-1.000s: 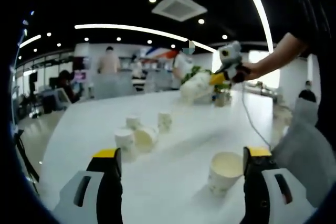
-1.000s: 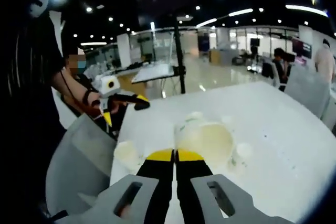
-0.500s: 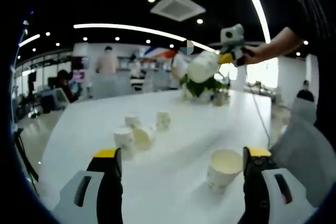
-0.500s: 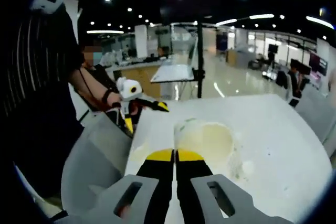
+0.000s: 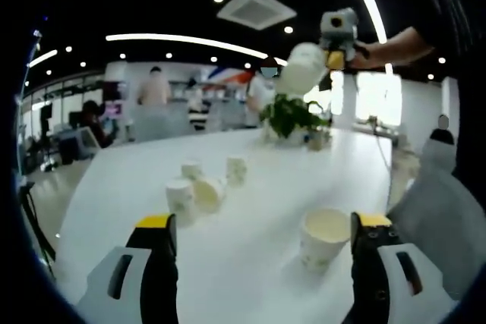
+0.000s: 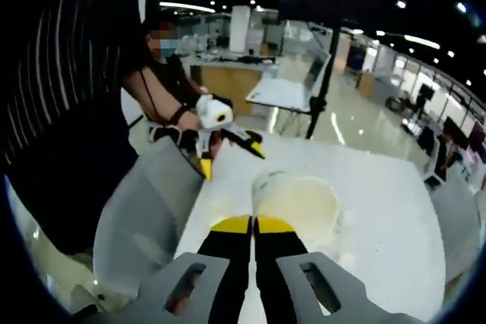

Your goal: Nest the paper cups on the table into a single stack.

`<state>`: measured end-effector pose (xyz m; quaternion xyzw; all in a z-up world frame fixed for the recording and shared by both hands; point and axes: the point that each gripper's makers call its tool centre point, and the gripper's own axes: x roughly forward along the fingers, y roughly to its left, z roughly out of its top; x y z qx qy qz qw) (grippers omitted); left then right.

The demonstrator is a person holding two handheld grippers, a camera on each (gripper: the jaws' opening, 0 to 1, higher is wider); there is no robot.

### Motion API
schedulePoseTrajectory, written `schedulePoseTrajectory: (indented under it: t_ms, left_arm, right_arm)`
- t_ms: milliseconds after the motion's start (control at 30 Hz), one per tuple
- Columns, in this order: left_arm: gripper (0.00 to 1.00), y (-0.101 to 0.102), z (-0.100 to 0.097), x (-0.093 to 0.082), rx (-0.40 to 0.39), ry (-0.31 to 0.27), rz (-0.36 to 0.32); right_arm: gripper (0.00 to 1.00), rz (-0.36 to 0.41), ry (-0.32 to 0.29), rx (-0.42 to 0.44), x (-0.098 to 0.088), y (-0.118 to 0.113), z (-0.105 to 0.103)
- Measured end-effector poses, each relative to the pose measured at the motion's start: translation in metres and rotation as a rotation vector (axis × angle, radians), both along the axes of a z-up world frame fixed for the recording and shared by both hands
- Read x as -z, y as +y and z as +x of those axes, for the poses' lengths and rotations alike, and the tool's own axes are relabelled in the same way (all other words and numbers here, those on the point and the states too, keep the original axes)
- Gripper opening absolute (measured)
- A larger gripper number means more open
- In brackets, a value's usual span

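A potted green plant point(image 5: 291, 115) stands at the far edge of the white table point(image 5: 250, 263), with blurred people point(image 5: 156, 90) at desks behind it under ceiling lights and an air vent point(image 5: 256, 10). A grey chair point(image 6: 144, 221) sits beside the table, near a black stand point(image 6: 323, 73)

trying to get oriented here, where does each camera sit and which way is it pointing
Left gripper view: rides the left gripper, open, low over the white table, facing the loose cups and an upright cup by its right jaw.
Right gripper view: rides the right gripper, raised, looking down past a held cup; the person's arm shows.
Shared: the table, each other's gripper.
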<state>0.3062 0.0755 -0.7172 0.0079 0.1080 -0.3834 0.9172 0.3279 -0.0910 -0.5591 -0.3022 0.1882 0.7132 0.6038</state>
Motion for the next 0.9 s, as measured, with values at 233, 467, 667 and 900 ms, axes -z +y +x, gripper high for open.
schedulePoseTrajectory:
  t_ms: [233, 467, 667, 900]
  left_arm:
    - [0.93, 0.004, -0.002, 0.003, -0.009, 0.008, -0.009]
    - [0.93, 0.009, -0.003, 0.008, -0.017, 0.013, -0.014]
    - [0.93, 0.013, -0.003, 0.011, -0.024, 0.012, -0.019]
    - [0.93, 0.014, -0.004, 0.011, -0.028, 0.014, -0.02]
  right_arm:
    - [0.0, -0.108, -0.058, -0.091, 0.005, 0.016, -0.016]
    - [0.0, -0.256, -0.141, -0.192, 0.01, 0.03, -0.03]
    - [0.0, -0.395, -0.273, -0.356, 0.015, 0.044, -0.055]
    - [0.0, -0.594, -0.46, -0.513, 0.035, 0.042, -0.069]
